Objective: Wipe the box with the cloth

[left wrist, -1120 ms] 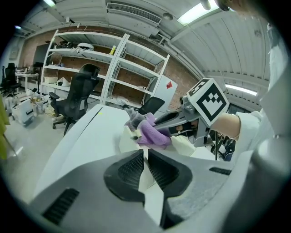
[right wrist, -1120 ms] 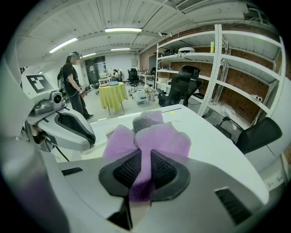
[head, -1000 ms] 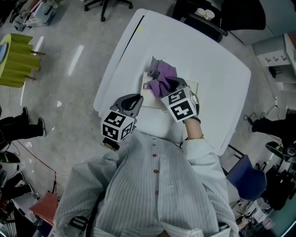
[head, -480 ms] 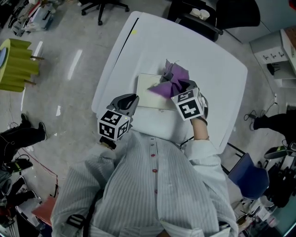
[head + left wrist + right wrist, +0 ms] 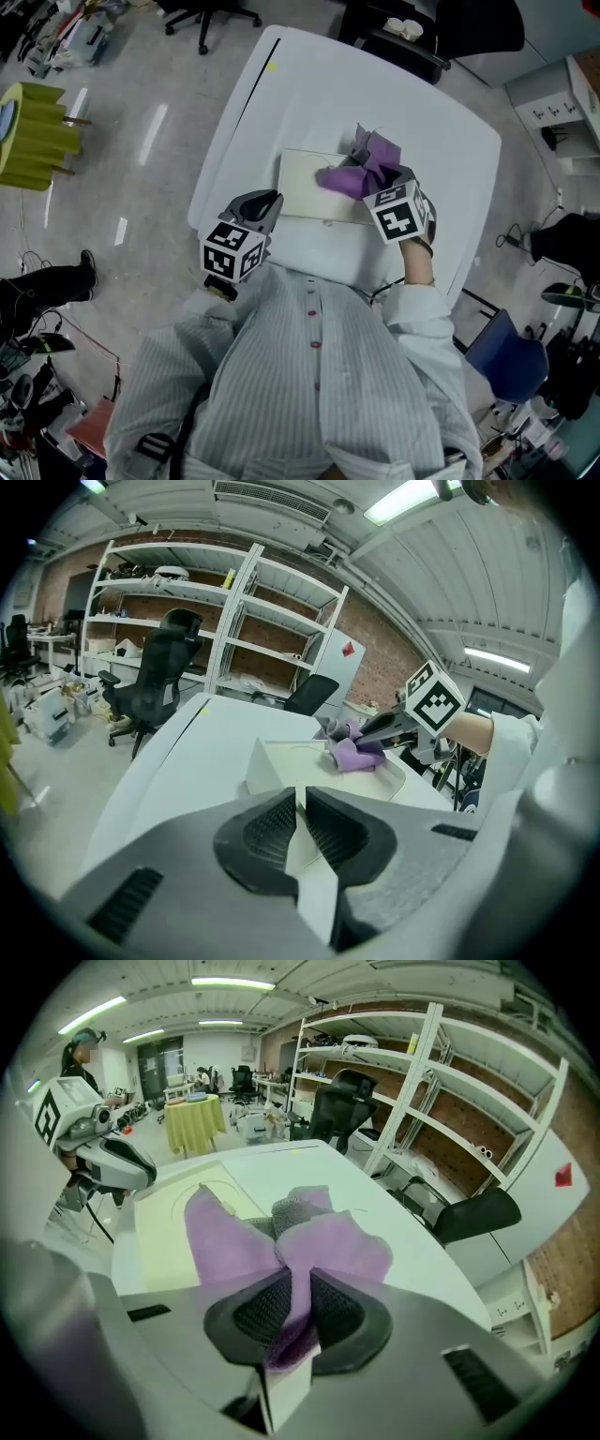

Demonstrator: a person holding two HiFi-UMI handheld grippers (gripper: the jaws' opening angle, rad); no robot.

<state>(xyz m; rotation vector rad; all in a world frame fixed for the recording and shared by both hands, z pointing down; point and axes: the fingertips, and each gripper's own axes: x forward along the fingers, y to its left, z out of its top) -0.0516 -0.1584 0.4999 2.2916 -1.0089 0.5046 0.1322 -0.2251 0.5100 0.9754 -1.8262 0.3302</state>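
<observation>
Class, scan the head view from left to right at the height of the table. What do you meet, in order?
Yellow pleated object → left gripper → box → cloth, which lies on the box's right part, pinched in the right gripper.

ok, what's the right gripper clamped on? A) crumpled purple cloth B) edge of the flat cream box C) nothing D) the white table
A: the right gripper's jaws pinch the crumpled purple cloth, which lies on the flat cream box.
</observation>
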